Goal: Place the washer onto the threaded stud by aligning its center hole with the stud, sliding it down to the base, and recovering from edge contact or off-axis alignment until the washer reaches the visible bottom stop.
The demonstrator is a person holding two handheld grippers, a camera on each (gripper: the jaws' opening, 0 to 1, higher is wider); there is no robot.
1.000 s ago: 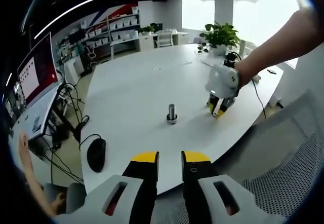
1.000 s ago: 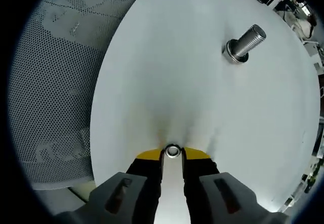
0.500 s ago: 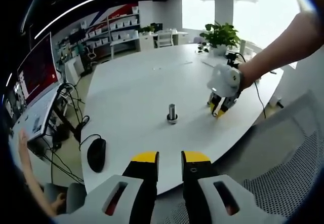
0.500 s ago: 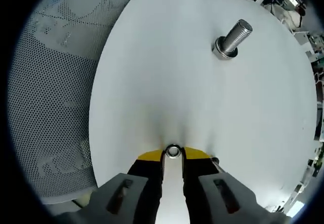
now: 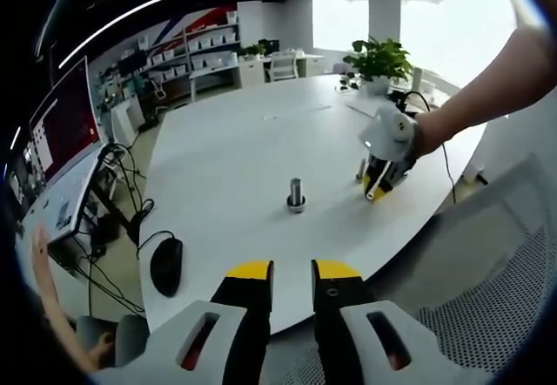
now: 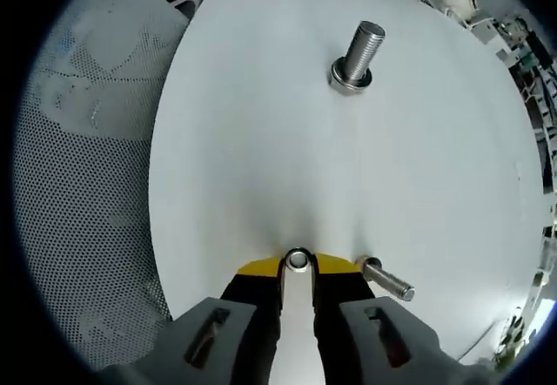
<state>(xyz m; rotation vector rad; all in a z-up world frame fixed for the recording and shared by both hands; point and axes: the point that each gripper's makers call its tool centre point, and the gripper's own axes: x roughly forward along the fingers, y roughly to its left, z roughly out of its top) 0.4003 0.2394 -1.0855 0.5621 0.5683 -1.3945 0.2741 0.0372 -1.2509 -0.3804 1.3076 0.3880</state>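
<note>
Your right gripper (image 6: 298, 267) has the washer (image 6: 298, 260) pinched between its yellow jaw tips, jaws closed down to the washer's width. The washer sits just off the white bench (image 6: 261, 141); whether its hole faces up, can't tell exactly. The threaded stud (image 6: 357, 52) stands well ahead of those jaws and slightly to their right, long axis upright on its flanged base, threads at top. A second bolt (image 6: 385, 280) lies on its side just right of the jaws. Your left gripper (image 5: 291, 282) hangs at the bench's near edge, jaws nearly together w/ a narrow gap, holding nothing; stud (image 5: 296, 195) dead ahead, right gripper (image 5: 378, 191) beyond-right. Mouse (image 5: 165, 265) to the left.
</note>
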